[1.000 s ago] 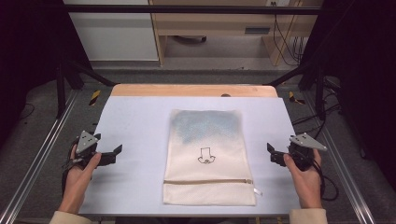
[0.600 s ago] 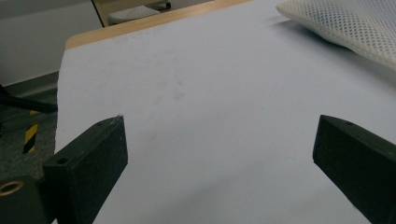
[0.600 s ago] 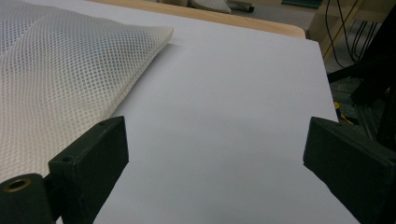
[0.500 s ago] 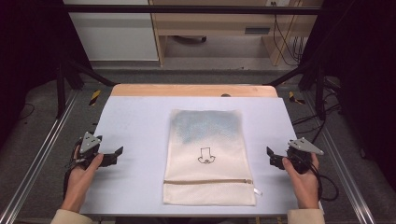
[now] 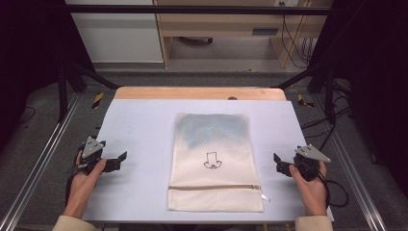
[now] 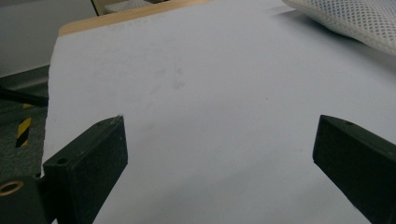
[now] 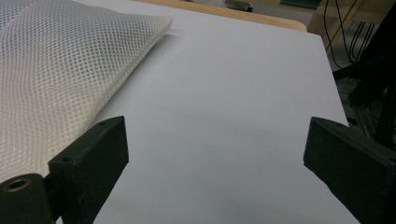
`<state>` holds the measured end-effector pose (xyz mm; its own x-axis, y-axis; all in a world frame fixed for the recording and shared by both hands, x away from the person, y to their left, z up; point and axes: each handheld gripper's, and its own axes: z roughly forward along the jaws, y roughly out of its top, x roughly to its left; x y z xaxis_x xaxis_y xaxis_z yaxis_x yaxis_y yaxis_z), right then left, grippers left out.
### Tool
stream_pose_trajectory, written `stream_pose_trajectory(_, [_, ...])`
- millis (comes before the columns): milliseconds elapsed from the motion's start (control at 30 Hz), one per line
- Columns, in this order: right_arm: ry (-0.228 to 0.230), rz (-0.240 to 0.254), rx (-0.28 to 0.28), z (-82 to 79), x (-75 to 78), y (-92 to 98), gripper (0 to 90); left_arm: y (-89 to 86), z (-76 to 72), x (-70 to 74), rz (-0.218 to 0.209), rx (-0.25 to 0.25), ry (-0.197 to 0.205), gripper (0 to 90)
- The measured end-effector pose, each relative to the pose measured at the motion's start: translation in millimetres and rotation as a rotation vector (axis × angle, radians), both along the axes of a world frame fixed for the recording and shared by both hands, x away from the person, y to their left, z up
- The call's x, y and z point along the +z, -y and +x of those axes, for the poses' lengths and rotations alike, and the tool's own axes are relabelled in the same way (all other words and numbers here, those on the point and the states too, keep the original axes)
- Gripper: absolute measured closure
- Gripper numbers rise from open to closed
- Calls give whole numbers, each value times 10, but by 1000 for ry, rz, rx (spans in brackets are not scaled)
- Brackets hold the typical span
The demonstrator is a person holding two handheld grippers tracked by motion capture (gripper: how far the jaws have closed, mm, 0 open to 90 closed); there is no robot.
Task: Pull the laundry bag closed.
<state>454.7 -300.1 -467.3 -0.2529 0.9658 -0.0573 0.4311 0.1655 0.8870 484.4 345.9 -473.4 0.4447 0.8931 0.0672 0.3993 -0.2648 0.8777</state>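
High view takes in whole cream mesh laundry bag [image 5: 215, 163] flat at the middle of the pale table [image 5: 144, 125], zip near its close end, blue showing through its far half, left gripper [image 5: 118, 161] and right gripper [image 5: 280, 164] flanking it well apart, gripper views bring out its netted weave, both jaws spread wide, holding nothing

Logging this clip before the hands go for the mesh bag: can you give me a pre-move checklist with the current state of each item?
1. Left gripper jaws apart, nothing between them: ok.
2. Right gripper jaws apart, nothing between them: ok.
3. Mesh bag lies flat between the two grippers, touched by neither: ok.
4. Zipper closed along its length: ok.
5. What is inside the bag: cannot tell.
6. Bare table between each gripper and the bag: ok.
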Motion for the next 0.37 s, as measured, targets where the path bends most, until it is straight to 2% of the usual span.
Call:
stream_pose_trajectory(167, [4, -3, 13, -11, -60, -28, 75, 25, 27, -51, 8, -16, -14, 28])
stream_pose_trajectory(267, [-2, -29, 20, -8, -101, -47, 76, 20, 27, -51, 4, -22, -6, 30])
stream_pose_trajectory(367, [-10, -33, 20, -5, -136, -48, 78, 12, 27, -49, 3, -22, 2, 29])
